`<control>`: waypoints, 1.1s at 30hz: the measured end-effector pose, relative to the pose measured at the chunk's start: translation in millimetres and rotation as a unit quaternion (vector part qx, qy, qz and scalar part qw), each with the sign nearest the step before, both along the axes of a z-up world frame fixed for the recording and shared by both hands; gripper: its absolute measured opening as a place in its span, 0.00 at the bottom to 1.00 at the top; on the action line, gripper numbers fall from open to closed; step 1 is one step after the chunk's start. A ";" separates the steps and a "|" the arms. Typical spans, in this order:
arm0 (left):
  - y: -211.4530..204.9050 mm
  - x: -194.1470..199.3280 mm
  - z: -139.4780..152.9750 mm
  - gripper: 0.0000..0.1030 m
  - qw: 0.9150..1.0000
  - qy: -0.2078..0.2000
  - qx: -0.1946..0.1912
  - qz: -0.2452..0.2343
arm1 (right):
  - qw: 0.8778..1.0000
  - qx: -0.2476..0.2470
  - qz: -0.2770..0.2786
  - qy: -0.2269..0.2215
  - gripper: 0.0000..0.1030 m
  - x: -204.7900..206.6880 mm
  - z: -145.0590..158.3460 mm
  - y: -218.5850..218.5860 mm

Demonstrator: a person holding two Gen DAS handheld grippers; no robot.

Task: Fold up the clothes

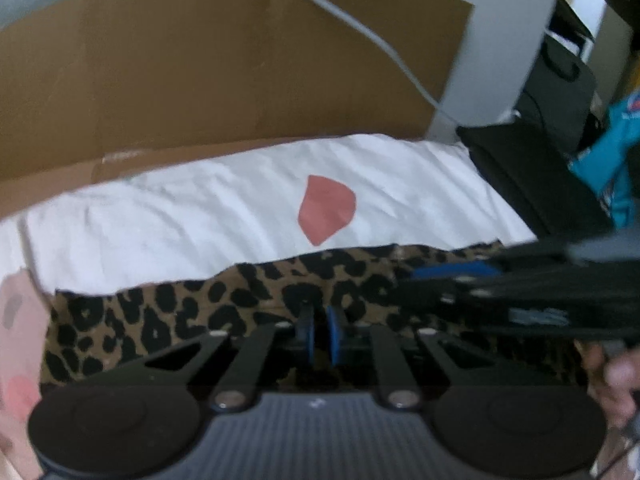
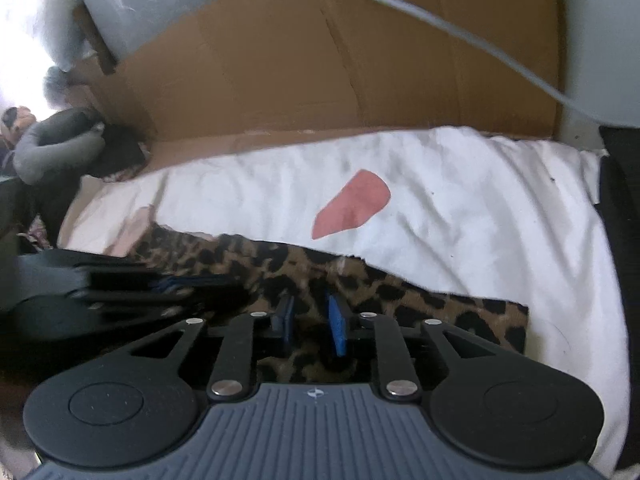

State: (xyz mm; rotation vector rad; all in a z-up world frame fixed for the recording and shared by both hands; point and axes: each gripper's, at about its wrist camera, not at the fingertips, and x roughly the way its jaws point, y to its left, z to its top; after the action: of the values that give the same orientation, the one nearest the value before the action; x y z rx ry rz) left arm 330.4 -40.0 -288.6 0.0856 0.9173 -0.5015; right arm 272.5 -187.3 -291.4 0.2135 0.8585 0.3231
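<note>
A leopard-print garment (image 1: 168, 312) lies on a white sheet (image 1: 200, 216) with a red patch (image 1: 326, 210). My left gripper (image 1: 320, 332) is over the garment, its blue pads nearly together with cloth between them. My right gripper (image 2: 312, 328) is also over the garment (image 2: 420, 304), its pads a narrow gap apart with leopard cloth between them. The right gripper shows in the left wrist view (image 1: 480, 296) at the right. The left gripper shows in the right wrist view (image 2: 160, 292) at the left.
A brown cardboard sheet (image 1: 240, 60) stands behind the white sheet, also in the right wrist view (image 2: 340, 60). A grey cable (image 2: 440, 28) hangs across it. A black object (image 1: 532, 176) and a teal item (image 1: 616, 148) sit at the right. Grey stuffed cloth (image 2: 52, 148) lies at the left.
</note>
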 end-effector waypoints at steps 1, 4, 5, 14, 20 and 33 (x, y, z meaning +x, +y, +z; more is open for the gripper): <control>-1.0 -0.1 0.6 0.07 1.000 -0.001 0.006 -0.003 | 1.000 -0.006 0.006 -0.006 0.27 -8.3 2.7 1.5; 0.5 0.5 -0.1 0.07 1.000 0.014 0.004 0.005 | 0.999 -0.022 0.028 -0.010 0.28 -31.4 4.6 9.6; 1.5 1.5 -0.6 0.07 1.000 0.018 0.002 0.007 | 0.999 -0.027 0.036 -0.007 0.29 -37.7 3.2 12.7; -2.9 -3.6 -2.8 0.03 0.999 0.008 0.032 0.009 | 0.996 -0.075 0.043 0.008 0.29 -90.8 -16.1 -9.2; -8.9 -1.4 -1.6 0.03 0.999 0.009 0.051 0.001 | 0.998 -0.065 0.023 0.013 0.29 -108.3 -15.3 -26.2; -25.8 18.6 5.2 0.03 0.992 0.065 0.110 -0.022 | 0.999 -0.019 -0.029 0.018 0.26 -109.9 -19.1 -40.6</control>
State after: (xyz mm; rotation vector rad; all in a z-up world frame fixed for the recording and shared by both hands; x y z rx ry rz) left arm 349.0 -65.8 -283.3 0.2755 1.0986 -0.4491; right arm 162.6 -227.8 -310.6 0.2097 0.8912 0.2494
